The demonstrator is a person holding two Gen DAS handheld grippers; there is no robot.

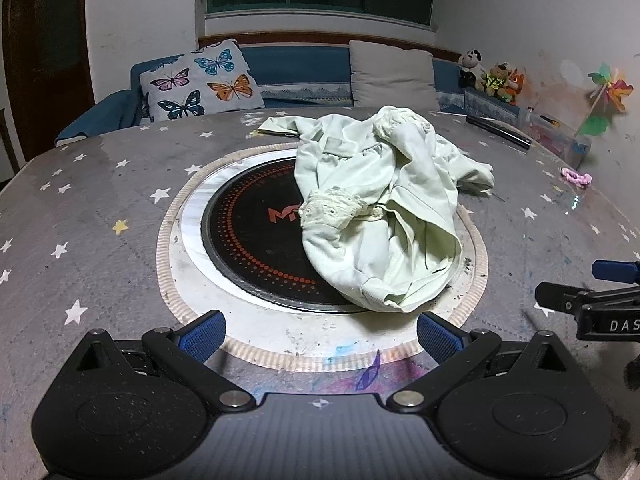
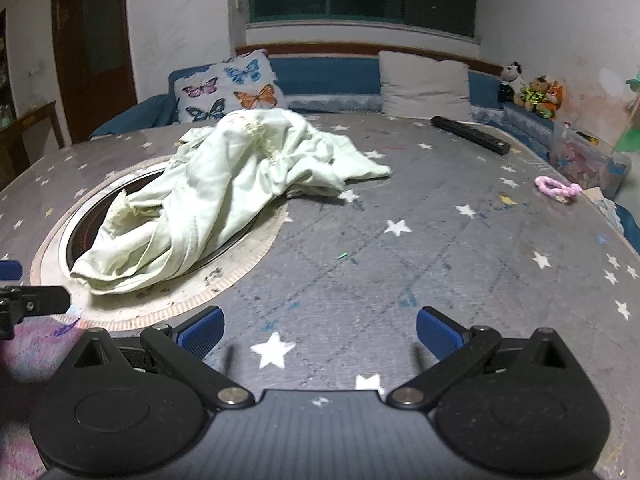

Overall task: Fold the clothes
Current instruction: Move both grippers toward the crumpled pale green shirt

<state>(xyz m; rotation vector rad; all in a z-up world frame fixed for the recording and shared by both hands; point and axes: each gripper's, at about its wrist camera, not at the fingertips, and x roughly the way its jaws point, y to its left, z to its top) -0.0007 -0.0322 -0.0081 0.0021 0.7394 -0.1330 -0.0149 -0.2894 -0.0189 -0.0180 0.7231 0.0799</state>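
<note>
Left gripper [image 1: 320, 334] is sitting with fingers spread wide, nothing between the blue pads [image 1: 202, 338]. It is hovering at the near edge of the star-print table [image 1: 80, 208]. Dead ahead of it: the round black hotplate inset [image 1: 256, 236], ringed by a pale trim. The pale green garment [image 1: 380, 208] is lying crumpled ahead and slightly right of this gripper, covering the right half of the hotplate, lace cuff [image 1: 332, 210] facing the camera. One sleeve is trailing off toward the far side.

Right gripper [image 2: 320, 330] is also sitting spread apart, empty, over bare tablecloth. From it, the garment [image 2: 224, 192] is lying ahead and to the left, well clear of the pads [image 2: 438, 330]. The left gripper's finger is poking in at its far left edge.

Ahead-right of the right gripper: a black remote [image 2: 470, 134] at the far table edge, and a pink knitted loop [image 2: 556, 190] nearer the right rim. Beyond the table: butterfly cushion [image 2: 232, 88], plain grey cushion [image 2: 424, 84], plush toys [image 2: 532, 90] on the blue sofa [image 2: 328, 76].
</note>
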